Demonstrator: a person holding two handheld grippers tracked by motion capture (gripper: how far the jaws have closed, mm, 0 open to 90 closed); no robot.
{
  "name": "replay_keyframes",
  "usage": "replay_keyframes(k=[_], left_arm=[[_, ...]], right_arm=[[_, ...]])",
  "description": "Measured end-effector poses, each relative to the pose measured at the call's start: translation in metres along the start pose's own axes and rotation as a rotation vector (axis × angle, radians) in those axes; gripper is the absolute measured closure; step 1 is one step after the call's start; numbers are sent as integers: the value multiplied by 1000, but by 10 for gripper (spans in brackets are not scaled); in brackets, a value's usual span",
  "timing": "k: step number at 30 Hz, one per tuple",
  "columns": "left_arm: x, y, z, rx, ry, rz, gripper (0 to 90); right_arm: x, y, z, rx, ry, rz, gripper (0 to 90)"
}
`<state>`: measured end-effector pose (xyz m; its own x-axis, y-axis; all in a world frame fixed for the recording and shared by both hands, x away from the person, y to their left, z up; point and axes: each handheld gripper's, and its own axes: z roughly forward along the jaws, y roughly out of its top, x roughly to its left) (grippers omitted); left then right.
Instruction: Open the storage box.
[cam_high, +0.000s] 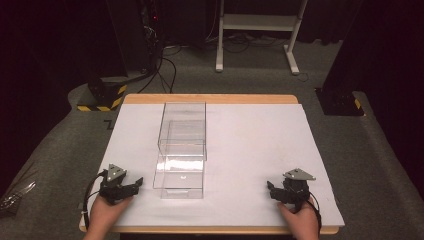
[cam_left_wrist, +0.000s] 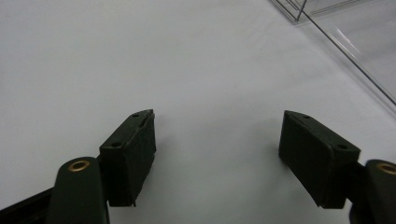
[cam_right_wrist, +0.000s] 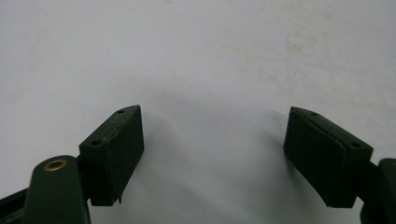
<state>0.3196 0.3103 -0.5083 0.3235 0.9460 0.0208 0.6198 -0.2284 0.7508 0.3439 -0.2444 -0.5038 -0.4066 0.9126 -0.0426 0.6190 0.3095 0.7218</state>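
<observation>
White table (cam_high: 250, 150): clear box (cam_high: 181, 150) between tongs, nearer left tongs (cam_high: 136, 184).

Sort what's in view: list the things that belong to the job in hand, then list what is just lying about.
Belongs to the job:
clear box, in the middle of the white table sheet
left gripper, open, nearest the box
right gripper, open

Just lying about:
white stand on the floor beyond the table
black cables on the floor
yellow-and-black striped base past the table's far left corner
</observation>
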Motion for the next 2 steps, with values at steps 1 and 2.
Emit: replay_keyframes(k=[1, 2], left_arm=[[0, 0, 0, 0, 0, 0, 274], [0, 0, 0, 0, 0, 0, 274]], right_arm=[[0, 0, 0, 0, 0, 0, 201], [0, 0, 0, 1, 2, 2, 201]])
